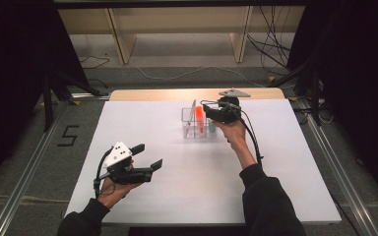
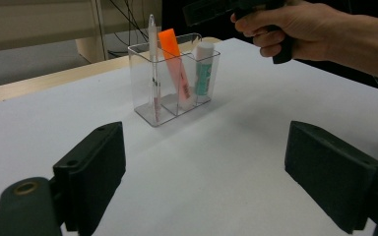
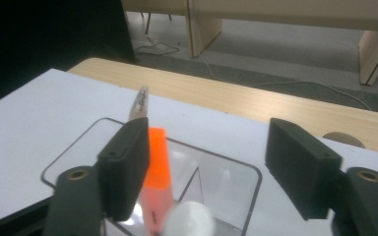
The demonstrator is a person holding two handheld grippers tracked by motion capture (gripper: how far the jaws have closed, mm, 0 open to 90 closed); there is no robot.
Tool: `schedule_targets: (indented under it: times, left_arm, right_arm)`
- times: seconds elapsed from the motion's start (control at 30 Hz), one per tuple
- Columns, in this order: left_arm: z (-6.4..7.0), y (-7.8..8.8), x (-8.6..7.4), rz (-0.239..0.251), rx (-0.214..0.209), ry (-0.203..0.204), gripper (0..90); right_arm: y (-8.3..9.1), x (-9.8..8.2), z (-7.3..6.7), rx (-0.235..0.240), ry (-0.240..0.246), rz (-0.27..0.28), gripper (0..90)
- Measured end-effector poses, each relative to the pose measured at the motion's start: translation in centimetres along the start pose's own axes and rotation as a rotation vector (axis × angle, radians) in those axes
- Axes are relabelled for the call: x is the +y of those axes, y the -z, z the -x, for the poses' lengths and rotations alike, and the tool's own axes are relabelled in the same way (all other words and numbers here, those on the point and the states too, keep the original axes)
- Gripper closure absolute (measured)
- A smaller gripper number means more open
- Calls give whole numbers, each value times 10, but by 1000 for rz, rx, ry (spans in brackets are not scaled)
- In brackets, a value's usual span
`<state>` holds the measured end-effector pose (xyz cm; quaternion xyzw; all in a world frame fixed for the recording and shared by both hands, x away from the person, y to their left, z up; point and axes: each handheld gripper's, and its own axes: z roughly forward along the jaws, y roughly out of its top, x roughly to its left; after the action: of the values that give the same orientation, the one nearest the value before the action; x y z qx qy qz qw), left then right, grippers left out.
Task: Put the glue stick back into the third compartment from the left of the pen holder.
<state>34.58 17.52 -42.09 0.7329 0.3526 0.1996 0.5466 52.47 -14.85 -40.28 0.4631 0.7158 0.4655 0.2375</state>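
A clear three-part holder (image 1: 186, 124) stands on the white table, far of centre. It holds a clear pen (image 1: 193, 110), an orange highlighter (image 1: 199, 117) and a white glue stick with a green label (image 1: 211, 126). My right gripper (image 1: 207, 110) hovers just above the holder, open; in the right gripper view (image 3: 206, 167) the glue stick's cap (image 3: 189, 221) sits below the jaws and touches neither. The highlighter (image 3: 158, 172) leans beside the left jaw. My left gripper (image 1: 147, 156) rests open and holds nothing near the front left, facing the holder (image 2: 142, 78).
The white sheet (image 1: 177, 172) covers most of the wooden table (image 1: 152, 94). Beyond the far edge are wooden shelf legs (image 1: 120, 44) and loose cables (image 1: 270, 44) on the floor. Metal rails (image 1: 24, 182) run along both sides.
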Motion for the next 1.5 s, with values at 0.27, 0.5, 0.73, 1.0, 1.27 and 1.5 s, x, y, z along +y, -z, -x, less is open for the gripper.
schedule_targets:
  times: [0.27,0.5,0.73,1.0,1.27,1.5]
  left_arm:
    - [0,-1,0,-4,3,-1,150]
    - [-1,-1,-1,-17,-8,4,150]
    - [-2,-2,-2,-19,-15,17,150]
    - [-1,-3,-3,-24,-23,22,150]
    - [0,-3,-3,-30,-38,27,150]
    - [1,-3,-2,-33,-44,33,150]
  right_arm:
    - [30,7,0,43,11,-3,261]
    - [55,0,-10,124,47,-19,252]
    - [79,-14,-17,193,69,-15,247]
    - [106,-33,-21,253,64,16,242]
    - [125,-52,-16,294,47,30,242]
    - [137,-67,-12,296,46,39,241]
